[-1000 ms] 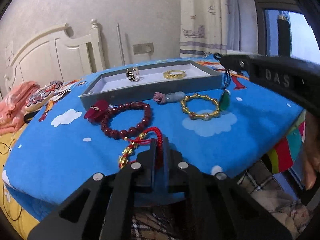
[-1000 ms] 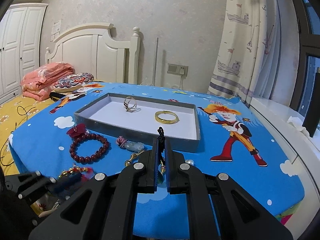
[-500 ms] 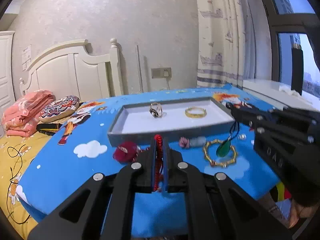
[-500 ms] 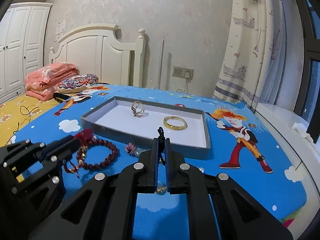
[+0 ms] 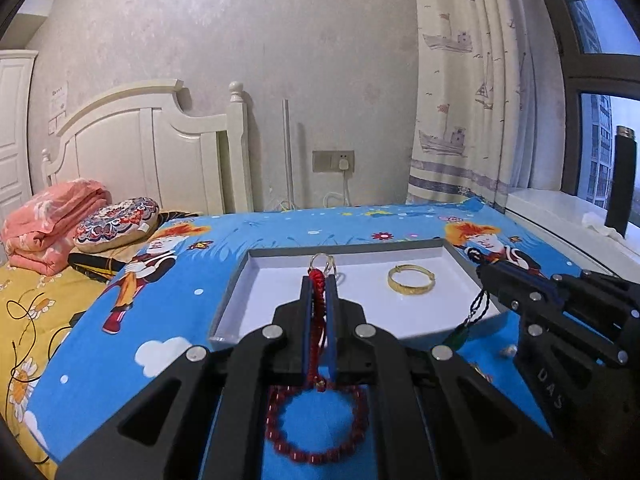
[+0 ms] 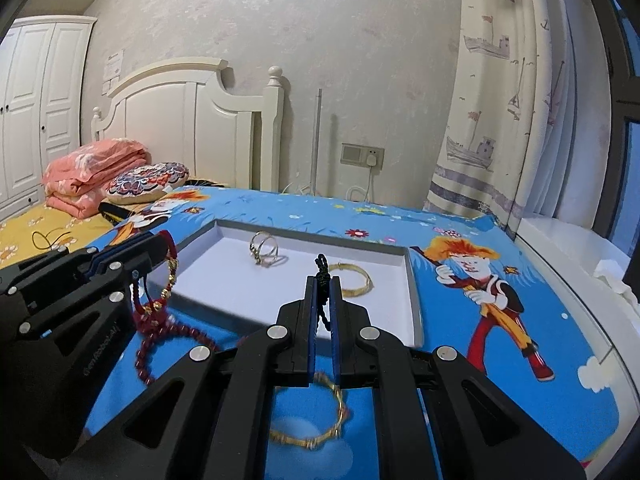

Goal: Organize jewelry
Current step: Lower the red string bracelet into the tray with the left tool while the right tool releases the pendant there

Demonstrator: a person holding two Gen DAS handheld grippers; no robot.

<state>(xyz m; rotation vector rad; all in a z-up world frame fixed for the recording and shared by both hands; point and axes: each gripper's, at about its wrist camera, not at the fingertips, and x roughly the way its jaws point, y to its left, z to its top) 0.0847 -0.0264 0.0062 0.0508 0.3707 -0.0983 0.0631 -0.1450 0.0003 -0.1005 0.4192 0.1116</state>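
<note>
My left gripper is shut on a red cord bracelet; its gold beads hang from it in the right wrist view. My right gripper is shut on the dark cord of a green pendant, which dangles at the tray's front right corner. Both are raised over the near edge of a grey tray with a white floor. In the tray lie a silver ring and a gold bangle. A dark red bead bracelet and a gold beaded bracelet lie on the blue cloth below.
The tray sits on a table with a blue cartoon cloth. A bed with a white headboard, pink blanket and patterned cushion is at the left. A curtain and window sill are at the right.
Both grippers have risen and moved forward toward the tray, carrying the red cord bracelet and the pendant. The bracelets on the cloth now lie beneath them.
</note>
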